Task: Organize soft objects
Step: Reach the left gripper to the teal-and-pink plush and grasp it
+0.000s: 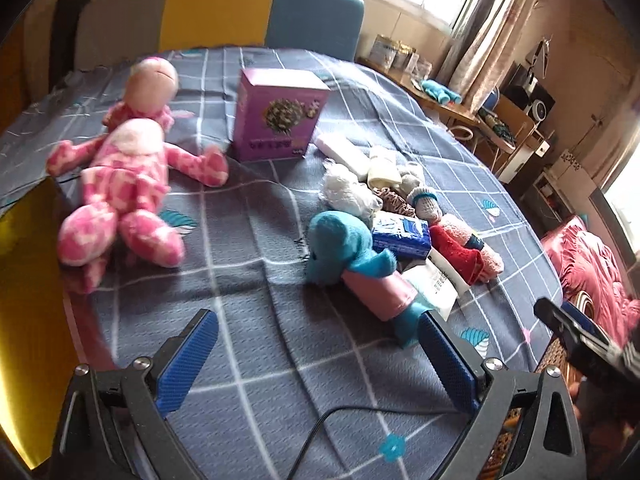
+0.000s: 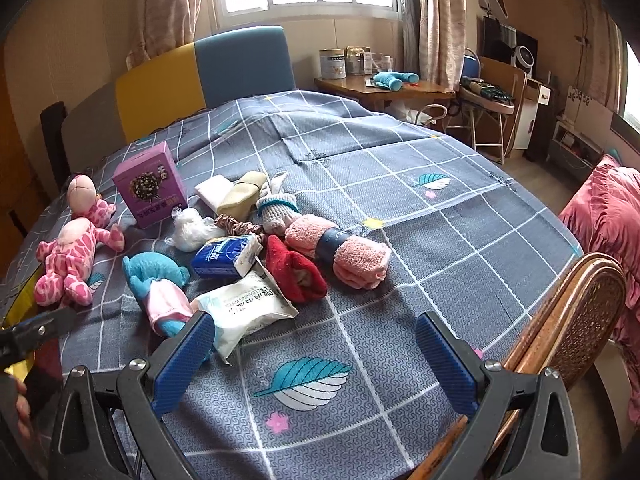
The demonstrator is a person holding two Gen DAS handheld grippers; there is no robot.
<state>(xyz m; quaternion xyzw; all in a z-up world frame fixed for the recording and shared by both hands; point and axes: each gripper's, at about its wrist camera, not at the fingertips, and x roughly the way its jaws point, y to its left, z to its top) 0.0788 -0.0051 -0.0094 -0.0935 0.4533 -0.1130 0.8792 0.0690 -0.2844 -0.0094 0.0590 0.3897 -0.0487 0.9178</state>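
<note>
While both grippers' fingers [image 1: 444, 354] [image 2: 182, 356] gape released, the wipes pack [image 2: 240, 304] reads "CLEANING WIPES".

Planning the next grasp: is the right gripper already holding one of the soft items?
No: the right gripper is open, with only bedsheet between its fingers.

- My left gripper [image 1: 318, 354] has ribbed blue rubbery pads [image 1: 188, 364] on matt black plastic.
- Just beyond it, the bedsheet [image 2: 400, 208] is matt woven cloth.
- The wipes pack [image 2: 240, 308] on it is glossy plastic film.
- The rolled pink towel [image 2: 344, 252] looks fluffy.
</note>
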